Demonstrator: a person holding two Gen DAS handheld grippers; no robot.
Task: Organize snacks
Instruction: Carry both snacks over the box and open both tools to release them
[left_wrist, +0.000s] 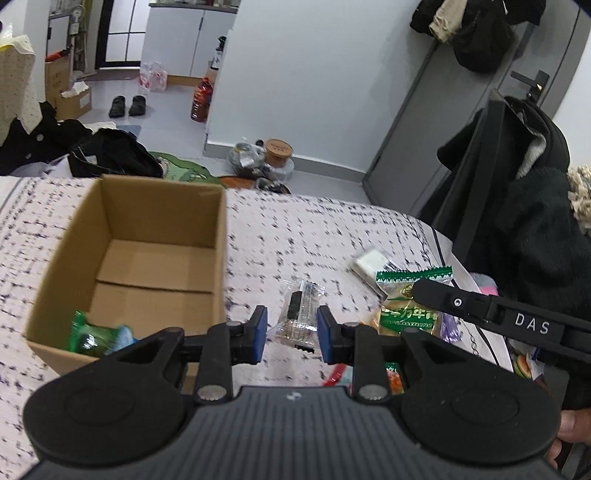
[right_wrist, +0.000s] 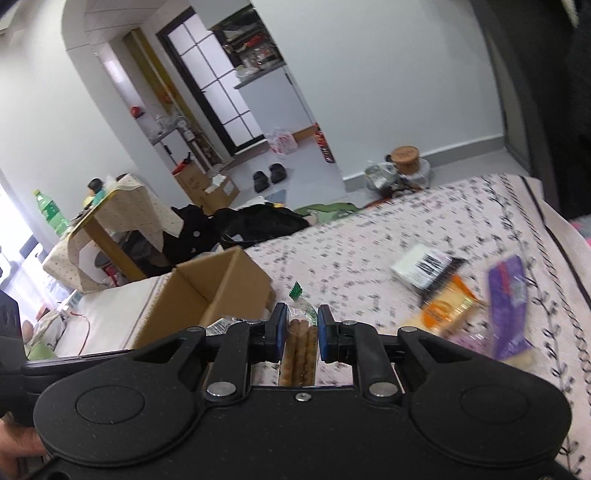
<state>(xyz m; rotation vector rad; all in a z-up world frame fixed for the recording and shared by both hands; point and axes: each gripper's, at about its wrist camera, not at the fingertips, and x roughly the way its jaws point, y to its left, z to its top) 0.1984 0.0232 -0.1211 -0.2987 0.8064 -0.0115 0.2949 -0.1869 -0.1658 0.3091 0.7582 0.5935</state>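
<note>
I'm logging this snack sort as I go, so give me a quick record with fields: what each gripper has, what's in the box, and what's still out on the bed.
left gripper: shut on a clear packet with a dark snack
right gripper: shut on a green-topped packet of brown biscuit sticks
cardboard box: open, on the bed, green packets in its near corner
bedspread: loose snacks remain, including a white barcoded pack, an orange packet and a purple packet
</note>
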